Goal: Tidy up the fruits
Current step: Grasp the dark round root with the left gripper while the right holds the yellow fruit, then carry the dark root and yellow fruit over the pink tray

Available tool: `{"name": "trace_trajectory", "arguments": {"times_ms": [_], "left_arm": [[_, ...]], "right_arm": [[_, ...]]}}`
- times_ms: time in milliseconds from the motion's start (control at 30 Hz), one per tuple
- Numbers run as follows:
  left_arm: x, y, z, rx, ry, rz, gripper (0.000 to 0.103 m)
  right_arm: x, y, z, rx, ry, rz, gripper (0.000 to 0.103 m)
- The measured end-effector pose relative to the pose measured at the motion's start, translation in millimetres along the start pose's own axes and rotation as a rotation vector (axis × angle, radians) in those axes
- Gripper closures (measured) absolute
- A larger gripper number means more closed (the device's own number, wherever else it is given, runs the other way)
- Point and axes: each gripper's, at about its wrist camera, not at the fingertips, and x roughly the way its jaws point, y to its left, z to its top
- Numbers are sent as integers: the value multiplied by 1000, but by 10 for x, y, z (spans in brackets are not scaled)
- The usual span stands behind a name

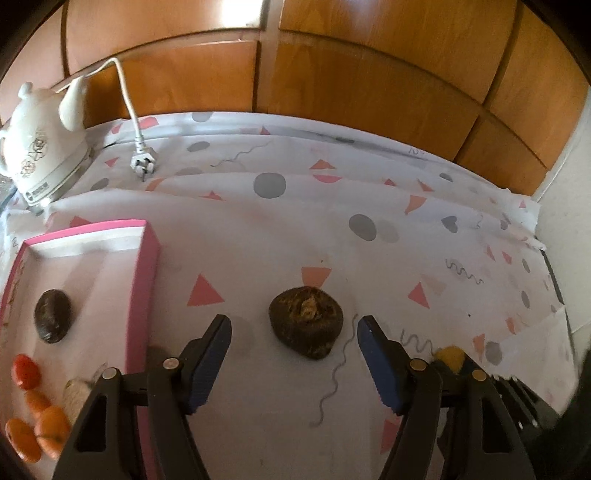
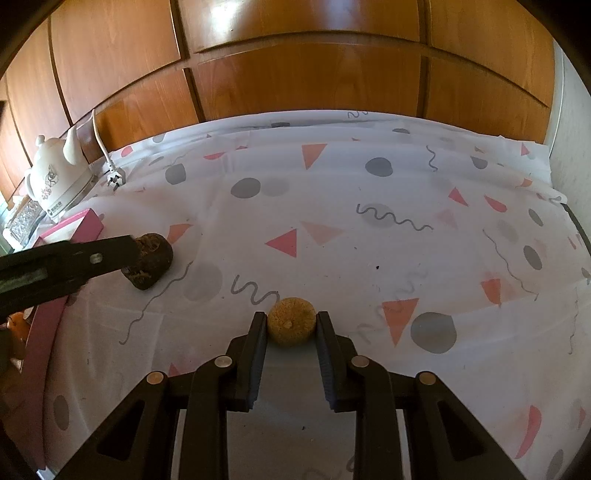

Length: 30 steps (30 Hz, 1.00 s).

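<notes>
Several fruits are already placed in the pink rectangular cardboard box (image 1: 142, 295). The dark brown wrinkled round fruit (image 1: 306, 322) is framed by the released left gripper (image 1: 294, 325); the small yellow round fruit (image 2: 291, 326) is grasped by the right gripper (image 2: 291, 321).

Warm daylight fell from above, throwing glare on the glossy wooden panels (image 1: 258, 14) and soft shadows on the patterned cloth (image 2: 332, 206). Both fisheye views bowed straight lines, darkened to black at corners, and looked slightly soft overall.

A small dark label is showing on the white kettle's (image 1: 38, 151) base (too blurred for reading); nothing else is bearing text.
</notes>
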Motion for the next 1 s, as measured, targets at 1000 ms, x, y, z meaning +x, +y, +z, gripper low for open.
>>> {"name": "trace_trajectory", "arguments": {"times_ms": [1000], "left_arm": [[10, -77, -543, 126, -80, 52, 53]], "right_arm": [[13, -19, -13, 3, -11, 4, 76]]}}
